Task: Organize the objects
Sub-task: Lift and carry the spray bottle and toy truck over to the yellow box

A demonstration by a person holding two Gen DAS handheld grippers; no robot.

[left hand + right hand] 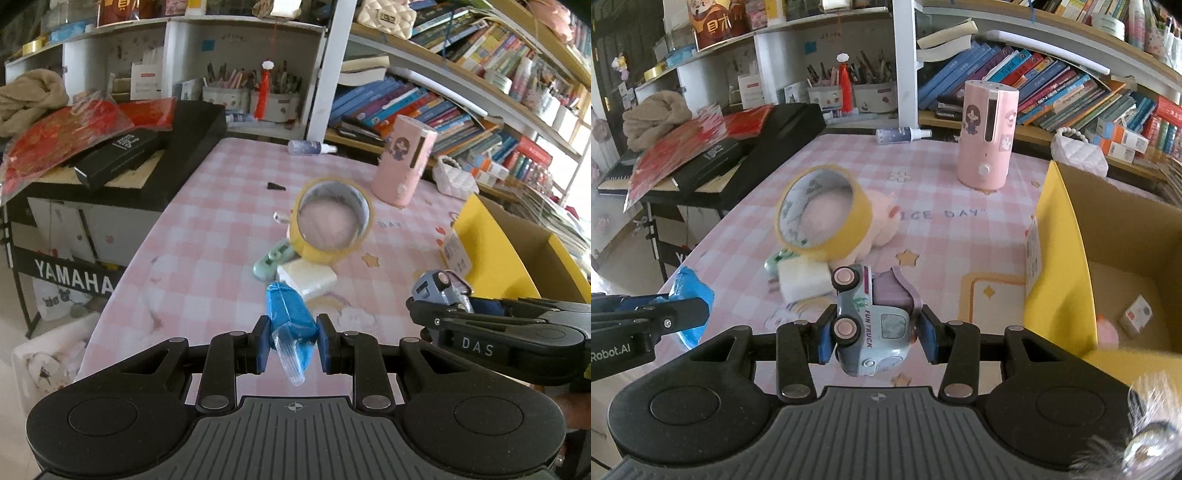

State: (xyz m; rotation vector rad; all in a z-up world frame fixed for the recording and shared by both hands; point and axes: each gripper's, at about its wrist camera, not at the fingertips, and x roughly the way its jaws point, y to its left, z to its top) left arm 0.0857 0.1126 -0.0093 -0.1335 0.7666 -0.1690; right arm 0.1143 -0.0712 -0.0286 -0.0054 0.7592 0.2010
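Tape roll (822, 210) leans ahead — left tongs (291, 341) grip blue packet (290, 314), right tongs (875, 330) toy truck (873, 321).

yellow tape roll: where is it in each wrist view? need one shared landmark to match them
Left wrist: yellow tape roll sits center frame, tilted, beyond the blue packet that the left gripper holds.
Right wrist: the roll is left of center, tilted against a pink plush, beyond the toy truck in the right gripper.
Shared landmark: the pink cylinder, standing behind and right of the roll in both.
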